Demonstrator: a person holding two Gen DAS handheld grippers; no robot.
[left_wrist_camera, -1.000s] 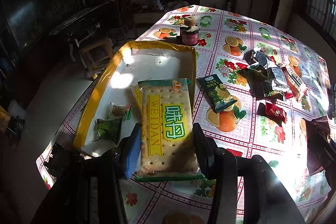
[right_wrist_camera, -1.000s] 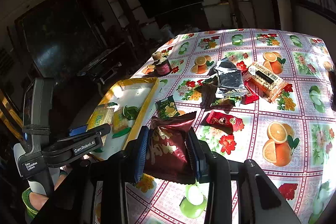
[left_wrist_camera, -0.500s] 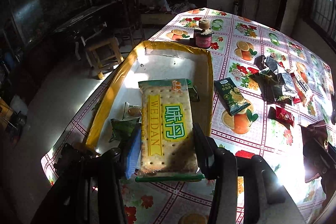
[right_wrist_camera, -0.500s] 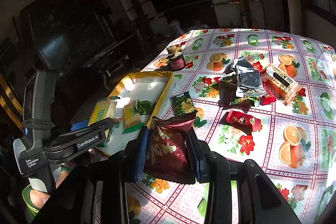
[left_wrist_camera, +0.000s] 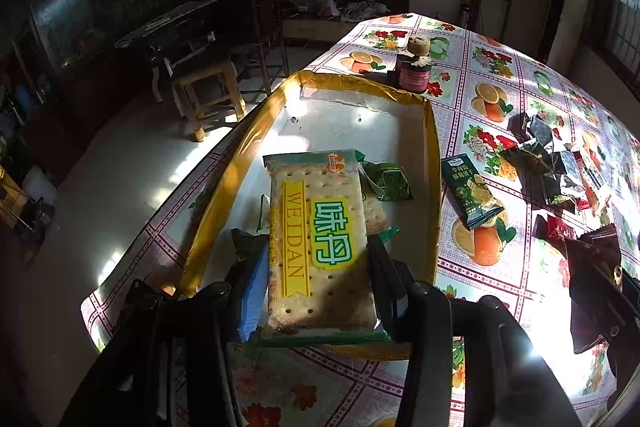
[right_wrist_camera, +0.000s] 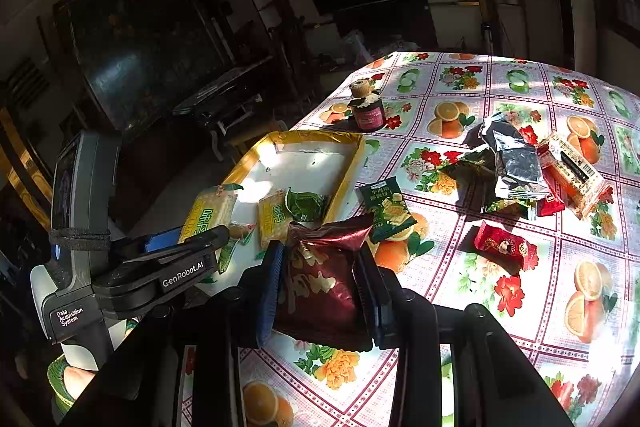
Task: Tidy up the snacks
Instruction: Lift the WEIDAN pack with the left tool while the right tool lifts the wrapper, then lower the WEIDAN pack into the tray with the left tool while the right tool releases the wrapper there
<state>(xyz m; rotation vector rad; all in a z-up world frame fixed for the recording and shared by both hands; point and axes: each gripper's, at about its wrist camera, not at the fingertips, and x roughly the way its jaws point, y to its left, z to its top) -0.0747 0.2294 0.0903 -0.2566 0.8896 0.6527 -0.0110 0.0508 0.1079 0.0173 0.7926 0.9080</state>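
My left gripper (left_wrist_camera: pixel 318 259) is shut on a WEIDAN cracker pack (left_wrist_camera: pixel 320 243) and holds it over the near end of the yellow-rimmed white tray (left_wrist_camera: pixel 344 123); that pack also shows in the right wrist view (right_wrist_camera: pixel 208 217). In the tray lie a second cracker pack (right_wrist_camera: pixel 274 217) and small green packets (left_wrist_camera: pixel 390 181). My right gripper (right_wrist_camera: pixel 320 263) is shut on a dark red snack bag (right_wrist_camera: pixel 324 287), held above the table just right of the tray (right_wrist_camera: pixel 316 155). The left gripper also shows in the right wrist view (right_wrist_camera: pixel 172 259).
On the fruit-print tablecloth (right_wrist_camera: pixel 500 307) lie a green biscuit packet (right_wrist_camera: pixel 386 209), a red candy pack (right_wrist_camera: pixel 506 247), a silver foil bag (right_wrist_camera: pixel 514 163), an orange-red bar (right_wrist_camera: pixel 574 167). A dark jar (right_wrist_camera: pixel 366 111) stands beyond the tray. A wooden stool (left_wrist_camera: pixel 208 87) stands on the floor left.
My left gripper has carried the cracker pack left, from the tray's right wall to over its near middle. My right gripper with the red bag has drifted a little nearer the tray.
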